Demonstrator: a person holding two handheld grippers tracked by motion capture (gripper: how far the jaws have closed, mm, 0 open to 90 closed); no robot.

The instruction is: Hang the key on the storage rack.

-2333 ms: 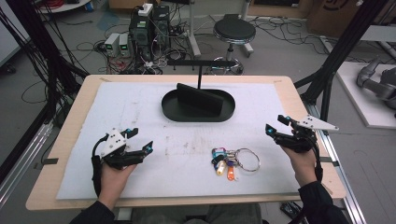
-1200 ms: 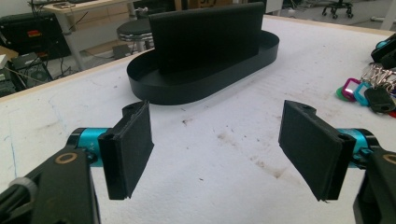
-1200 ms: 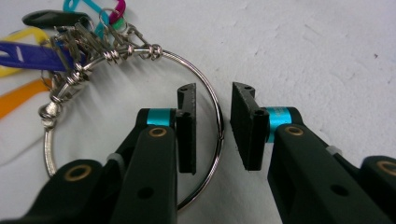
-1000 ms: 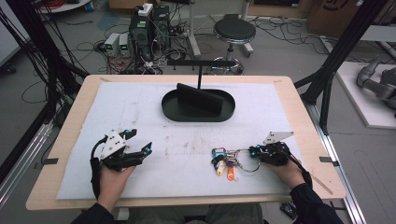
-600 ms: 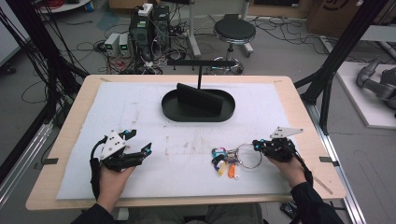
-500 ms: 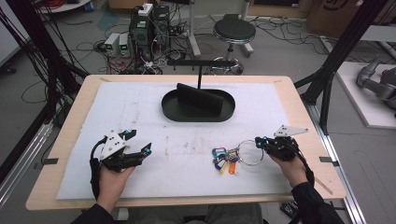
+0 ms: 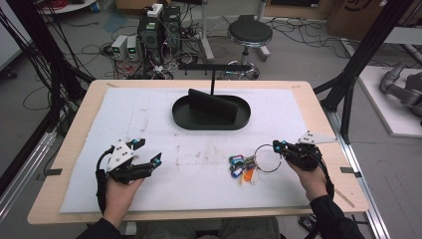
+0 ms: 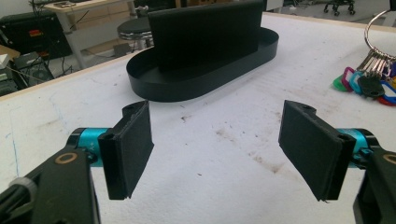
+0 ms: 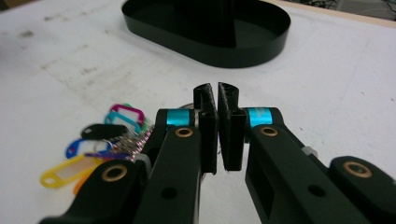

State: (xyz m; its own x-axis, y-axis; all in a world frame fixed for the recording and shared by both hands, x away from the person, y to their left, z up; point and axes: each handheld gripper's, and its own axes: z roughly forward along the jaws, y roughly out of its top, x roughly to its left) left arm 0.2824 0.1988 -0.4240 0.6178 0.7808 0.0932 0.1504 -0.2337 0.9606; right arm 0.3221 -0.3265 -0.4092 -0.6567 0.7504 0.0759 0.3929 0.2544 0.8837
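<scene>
— Pinching the key ring (image 7: 268, 158) at its right side, the right gripper (image 7: 284, 149) has its jaws pressed together on the wire. Why there?

— Probably so the tags (image 7: 242, 168) trail free at lower centre of the high view, partly on the mat (image 7: 149, 119).

— And the left gripper (image 7: 149, 153)?

— Spread wide, holding nothing, parked at lower left.

— Room to move?

— Bare mat up to the tray (image 7: 211, 122) at upper centre; the table edge (image 7: 343, 164) lies near, right of the hand.
</scene>
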